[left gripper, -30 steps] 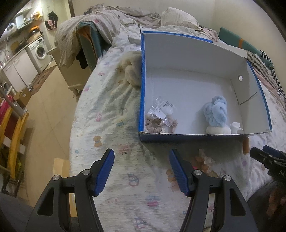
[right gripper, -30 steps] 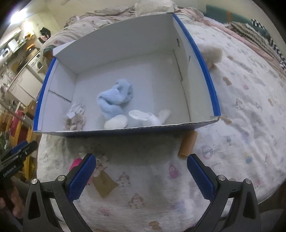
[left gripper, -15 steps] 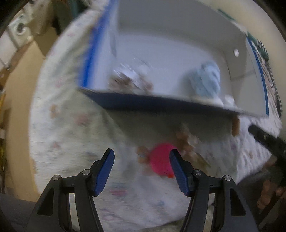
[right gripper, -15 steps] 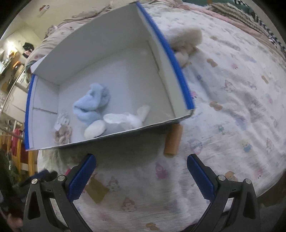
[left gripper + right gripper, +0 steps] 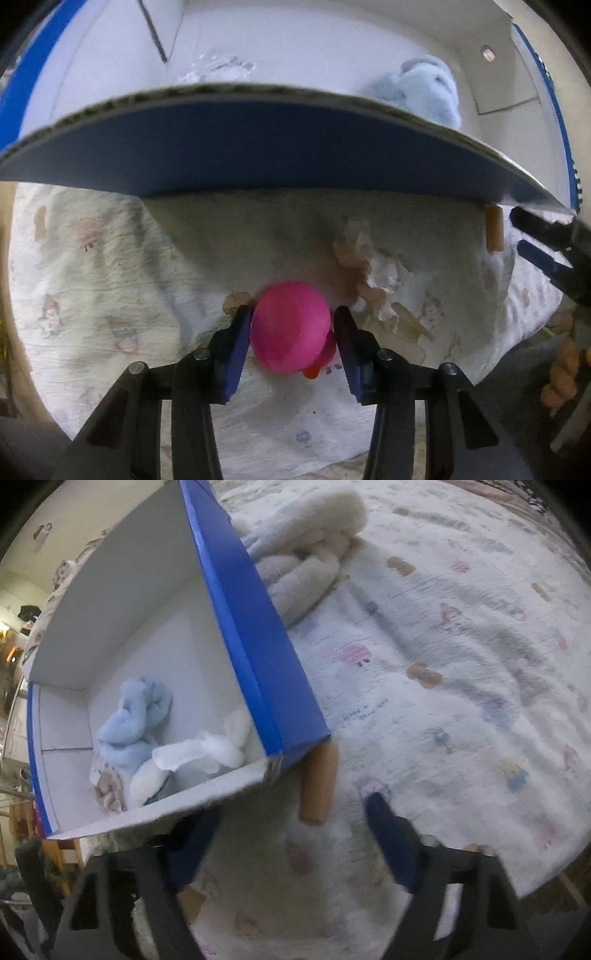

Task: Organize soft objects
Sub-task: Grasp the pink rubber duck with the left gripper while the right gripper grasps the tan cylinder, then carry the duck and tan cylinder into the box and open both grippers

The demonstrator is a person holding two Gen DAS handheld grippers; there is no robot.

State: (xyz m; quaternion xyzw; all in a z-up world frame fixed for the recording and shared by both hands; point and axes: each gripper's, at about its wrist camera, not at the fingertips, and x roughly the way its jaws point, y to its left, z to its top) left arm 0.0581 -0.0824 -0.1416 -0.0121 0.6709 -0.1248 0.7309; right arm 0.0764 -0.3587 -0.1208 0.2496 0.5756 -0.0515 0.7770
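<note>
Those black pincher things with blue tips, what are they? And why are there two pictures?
They are grabbers, and a person holds one in each hand. Each grabber has a little camera that looks along its two fingers, so you get one picture from each.

In the left camera's picture, the left gripper has just been closing around a pink ball-shaped toy on the bedspread. Its blue pads are right at the toy's sides; I can't tell whether they are squeezing it.

In the right camera's picture, the right gripper has also been closing, but nothing is between its fingers. A brown tube lies just ahead of it.

The blue box already holds a fluffy light-blue toy and a white one.
</note>
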